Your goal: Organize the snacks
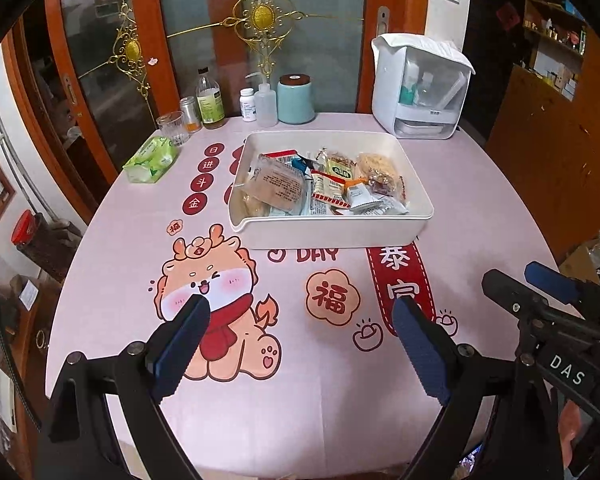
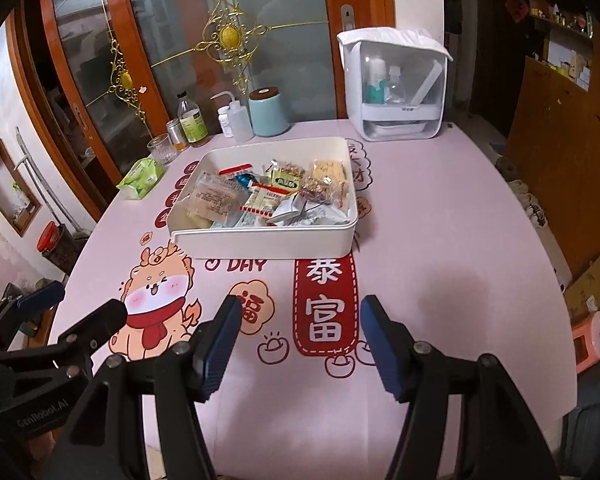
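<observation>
A white rectangular tray (image 1: 332,234) (image 2: 260,246) stands on the pink printed tablecloth past the middle of the table. Several wrapped snacks (image 1: 320,184) (image 2: 268,196) lie heaped inside it. My left gripper (image 1: 302,304) hovers over the cartoon dragon print, short of the tray, open, with nothing between its blue pads. My right gripper (image 2: 300,306) hangs over the red banner print, also short of the tray, open and empty. Each gripper shows at the edge of the other's view: the right gripper (image 1: 540,284) and the left gripper (image 2: 84,304).
Along the back edge stand a green tissue pack (image 1: 150,160) (image 2: 140,178), a glass (image 1: 172,128), bottles, a teal canister (image 1: 296,98) (image 2: 268,114) and a white storage box (image 1: 420,88) (image 2: 396,88). The table's rounded edge curves away on both sides.
</observation>
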`<state>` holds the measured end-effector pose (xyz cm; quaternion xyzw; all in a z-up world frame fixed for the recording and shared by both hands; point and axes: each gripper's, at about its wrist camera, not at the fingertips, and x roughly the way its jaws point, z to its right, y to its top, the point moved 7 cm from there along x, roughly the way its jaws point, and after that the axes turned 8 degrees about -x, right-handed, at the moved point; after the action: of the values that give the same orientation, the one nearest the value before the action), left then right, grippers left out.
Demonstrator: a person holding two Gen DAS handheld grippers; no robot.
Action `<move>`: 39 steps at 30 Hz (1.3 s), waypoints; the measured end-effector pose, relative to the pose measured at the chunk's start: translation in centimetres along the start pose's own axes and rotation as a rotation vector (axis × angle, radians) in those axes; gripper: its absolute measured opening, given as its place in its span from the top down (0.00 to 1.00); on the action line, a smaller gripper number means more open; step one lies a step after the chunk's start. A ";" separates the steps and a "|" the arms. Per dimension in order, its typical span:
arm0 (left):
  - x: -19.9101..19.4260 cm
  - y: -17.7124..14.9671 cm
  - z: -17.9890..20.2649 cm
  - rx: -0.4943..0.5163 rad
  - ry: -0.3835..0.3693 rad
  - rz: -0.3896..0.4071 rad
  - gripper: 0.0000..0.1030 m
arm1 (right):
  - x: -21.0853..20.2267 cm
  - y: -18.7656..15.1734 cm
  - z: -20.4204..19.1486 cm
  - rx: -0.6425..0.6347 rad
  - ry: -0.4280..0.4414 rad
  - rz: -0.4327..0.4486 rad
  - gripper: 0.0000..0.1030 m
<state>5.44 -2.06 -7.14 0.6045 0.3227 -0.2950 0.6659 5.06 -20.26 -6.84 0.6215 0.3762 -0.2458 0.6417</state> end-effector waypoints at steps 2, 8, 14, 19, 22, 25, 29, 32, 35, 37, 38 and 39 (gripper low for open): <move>0.0 0.0 0.0 0.000 -0.003 -0.002 0.11 | -0.1 -0.1 -0.1 0.002 0.004 -0.003 0.40; -0.3 -0.2 -0.1 -0.008 -0.001 -0.002 0.11 | 0.1 -0.3 -0.6 -0.013 0.019 -0.019 0.40; 0.0 -0.1 -0.3 -0.027 0.003 -0.017 0.11 | 0.1 -0.3 -0.7 -0.013 0.019 -0.021 0.40; 0.2 -0.3 -0.3 -0.035 0.006 -0.029 0.11 | 0.2 -0.3 -0.9 -0.024 0.022 -0.033 0.40; 0.2 -0.3 -0.3 -0.035 0.008 -0.029 0.11 | 0.3 -0.2 -1.0 -0.025 0.023 -0.034 0.40; 0.3 -0.4 -0.3 -0.035 0.009 -0.031 0.11 | 0.3 -0.2 -1.1 -0.025 0.024 -0.033 0.40; 0.5 -0.5 -0.3 -0.034 0.009 -0.037 0.11 | 0.2 -0.2 -1.2 -0.027 0.022 -0.034 0.40; 0.7 -0.6 -0.4 -0.037 0.012 -0.044 0.11 | 0.2 -0.1 -1.2 -0.027 0.021 -0.034 0.40; 0.8 -0.5 -0.6 -0.044 0.022 -0.045 0.11 | 0.2 0.0 -1.2 -0.027 0.025 -0.036 0.40; 1.0 -0.5 -0.7 -0.049 0.028 -0.047 0.11 | 0.2 -0.1 -1.2 -0.028 0.024 -0.035 0.40; 1.0 -0.4 -0.7 -0.051 0.030 -0.048 0.11 | 0.2 -0.1 -1.2 -0.028 0.024 -0.034 0.40; 1.1 -0.4 -0.8 -0.051 0.032 -0.049 0.11 | 0.3 0.0 -1.2 -0.030 0.026 -0.034 0.40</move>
<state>5.72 -1.35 -8.28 0.5837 0.3555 -0.2934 0.6685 5.04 -19.04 -6.95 0.6083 0.3985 -0.2429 0.6420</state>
